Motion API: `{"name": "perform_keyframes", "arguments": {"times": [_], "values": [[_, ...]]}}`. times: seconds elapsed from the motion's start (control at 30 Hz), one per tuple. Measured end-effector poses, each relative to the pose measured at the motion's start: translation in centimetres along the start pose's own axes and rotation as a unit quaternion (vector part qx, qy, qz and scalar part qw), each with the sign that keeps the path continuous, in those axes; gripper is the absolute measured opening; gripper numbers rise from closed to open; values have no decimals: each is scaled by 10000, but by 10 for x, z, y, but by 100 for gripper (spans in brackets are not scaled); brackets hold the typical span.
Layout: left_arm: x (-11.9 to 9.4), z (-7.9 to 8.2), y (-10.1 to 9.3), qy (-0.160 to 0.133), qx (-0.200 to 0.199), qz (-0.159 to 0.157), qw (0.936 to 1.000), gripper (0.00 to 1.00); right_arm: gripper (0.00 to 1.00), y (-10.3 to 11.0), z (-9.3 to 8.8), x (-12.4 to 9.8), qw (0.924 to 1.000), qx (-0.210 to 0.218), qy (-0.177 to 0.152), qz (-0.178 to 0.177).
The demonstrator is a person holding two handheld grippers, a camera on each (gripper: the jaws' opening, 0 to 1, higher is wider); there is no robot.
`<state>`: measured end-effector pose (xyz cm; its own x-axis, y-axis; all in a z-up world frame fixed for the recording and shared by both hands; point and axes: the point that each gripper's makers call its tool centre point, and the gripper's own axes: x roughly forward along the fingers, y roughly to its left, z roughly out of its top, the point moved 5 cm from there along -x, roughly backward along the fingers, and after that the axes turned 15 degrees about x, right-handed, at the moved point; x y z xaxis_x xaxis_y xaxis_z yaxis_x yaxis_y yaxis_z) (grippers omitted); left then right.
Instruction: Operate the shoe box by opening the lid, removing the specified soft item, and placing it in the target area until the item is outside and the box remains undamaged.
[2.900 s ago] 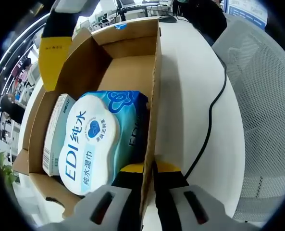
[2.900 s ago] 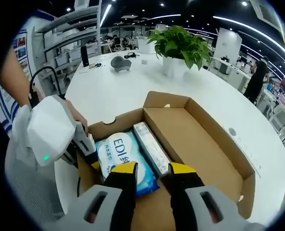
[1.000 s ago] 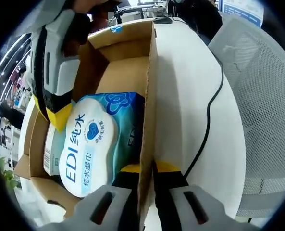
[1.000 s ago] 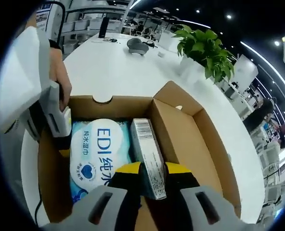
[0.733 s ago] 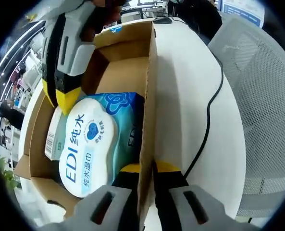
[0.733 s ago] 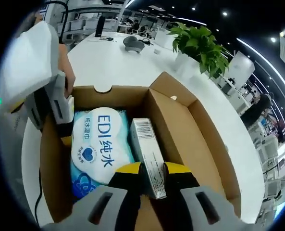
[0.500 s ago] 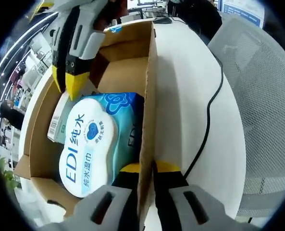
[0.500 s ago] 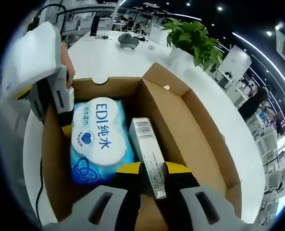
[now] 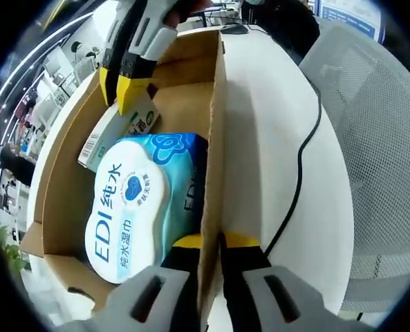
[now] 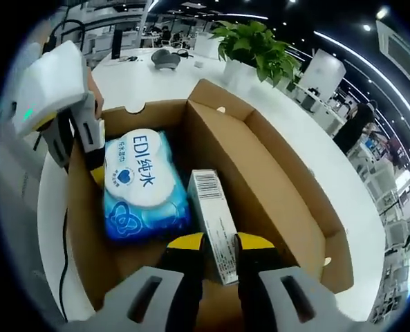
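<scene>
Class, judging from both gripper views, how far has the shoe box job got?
Done: the shoe box is open. In hand: the right gripper is shut on the slim carton, raised inside; the left gripper pinches the box wall. Left: carrying it out; the wipes pack lies inside.

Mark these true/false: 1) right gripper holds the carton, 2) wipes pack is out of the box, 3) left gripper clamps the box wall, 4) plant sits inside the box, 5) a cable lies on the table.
1) True: the right gripper is shut on the carton.
2) False: the wipes pack lies inside the box.
3) True: the left gripper pinches the box wall between its fingers.
4) False: the plant stands on the table, beyond the box.
5) True: a cable runs across the table beside the box.
</scene>
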<state>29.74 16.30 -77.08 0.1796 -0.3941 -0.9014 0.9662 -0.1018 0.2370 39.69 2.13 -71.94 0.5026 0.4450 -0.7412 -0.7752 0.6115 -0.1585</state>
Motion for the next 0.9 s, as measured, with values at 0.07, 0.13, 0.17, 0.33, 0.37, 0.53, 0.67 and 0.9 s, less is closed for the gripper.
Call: {"name": "perform_keyframes", "arguments": {"times": [0.07, 0.13, 0.17, 0.33, 0.37, 0.53, 0.67, 0.9], "values": [[0, 0, 0, 5, -20, -13, 10000, 4, 14, -1, -2, -2, 10000, 23, 16, -19], [0, 0, 0, -1, -16, -7, 10000, 4, 14, -3, -6, -6, 10000, 27, 84, -32], [0, 0, 0, -4, -8, -2, 10000, 4, 13, -4, -7, -7, 9999, 46, 106, -34], [0, 0, 0, -12, -2, -21, 10000, 4, 13, -7, -17, -16, 9997, 171, 161, -54], [0, -1, 0, -12, -1, -21, 10000, 4, 13, -7, -18, -17, 9994, 268, 196, -63], [0, 0, 0, -19, 15, -19, 10000, 4, 13, -7, -22, -21, 9990, 359, 269, -59], [0, 0, 0, -20, 17, -13, 10000, 4, 13, -7, -26, -26, 9981, 512, 333, -66], [-1, 0, -1, -19, 5, -5, 10000, 4, 14, -7, -24, -31, 9968, 602, 534, 12]]}}
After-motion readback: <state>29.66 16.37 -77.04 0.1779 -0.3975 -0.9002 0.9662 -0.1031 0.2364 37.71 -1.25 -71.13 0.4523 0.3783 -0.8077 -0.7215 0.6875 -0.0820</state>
